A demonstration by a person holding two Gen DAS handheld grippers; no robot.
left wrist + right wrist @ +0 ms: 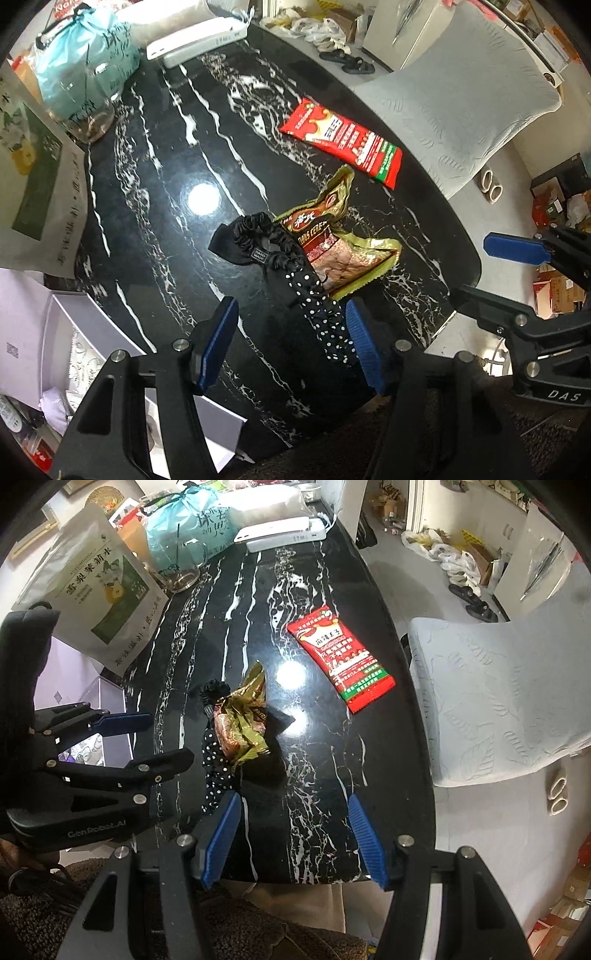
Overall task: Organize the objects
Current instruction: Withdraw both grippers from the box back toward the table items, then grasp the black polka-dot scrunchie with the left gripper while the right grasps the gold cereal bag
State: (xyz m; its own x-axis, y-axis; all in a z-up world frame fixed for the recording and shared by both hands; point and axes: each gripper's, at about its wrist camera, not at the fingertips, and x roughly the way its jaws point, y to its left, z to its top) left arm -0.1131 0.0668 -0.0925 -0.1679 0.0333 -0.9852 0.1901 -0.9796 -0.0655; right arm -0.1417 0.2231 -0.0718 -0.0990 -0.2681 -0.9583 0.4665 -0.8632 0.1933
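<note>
Both tongs spread wide, nothing gripped. Left tongs (291, 343) sit low centre of the left view, straddling the tail of the polka-dot scrunchie (321, 325), whose black ruffled loop lies mid-frame touching the gold cereal packet (332, 240). Right tongs (295, 834) hang over bare marble surface (314, 775) at the near edge, well apart from the red snack packet (340, 657) at centre right. Likely step: pick the scrunchie for the white open box (62, 332) at lower left of the left view. To do it well: drop the left tongs onto the dotted fabric only, keep the far pad off the foil, pinch low where the cloth bunches, lift slowly so the packet is not dragged. Packet overlaps the scrunchie in the right view, so snagging is the risk.
</note>
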